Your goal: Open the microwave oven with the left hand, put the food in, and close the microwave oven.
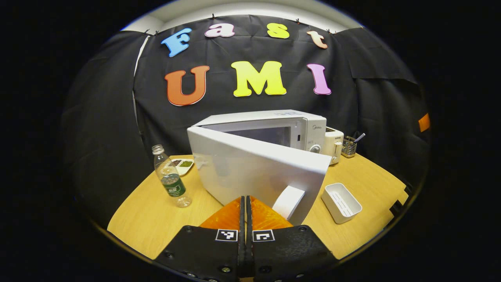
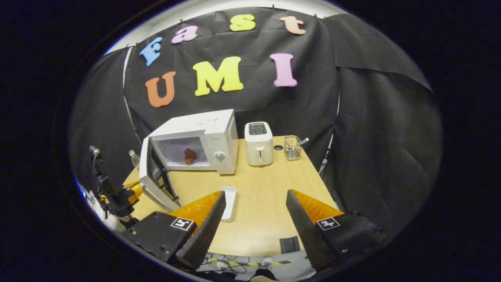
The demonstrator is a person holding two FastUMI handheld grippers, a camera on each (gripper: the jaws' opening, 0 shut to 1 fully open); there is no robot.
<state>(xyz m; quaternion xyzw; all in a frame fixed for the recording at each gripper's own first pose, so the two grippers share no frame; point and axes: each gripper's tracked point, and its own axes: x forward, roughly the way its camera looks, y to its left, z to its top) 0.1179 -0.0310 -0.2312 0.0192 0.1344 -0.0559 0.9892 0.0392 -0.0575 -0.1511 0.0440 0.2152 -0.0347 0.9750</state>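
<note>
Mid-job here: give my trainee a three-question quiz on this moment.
1. True or false: the microwave door is open.
2. Where is the food? A) white tray B) inside the microwave C) toaster
3. Fill in: the right claw is ____, holding nothing.

Key: 1 true; 2 B; 3 open. The left claw, shut, sits at the door's outer face, near its handle. The white tray looks empty.

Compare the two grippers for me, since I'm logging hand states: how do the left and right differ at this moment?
The left gripper is shut with nothing between its fingers, right by the microwave door; the right gripper is open wide, also empty. The left sits close against the door's outer face, while the right hangs back over the table, away from the microwave. Neither holds anything.
</note>
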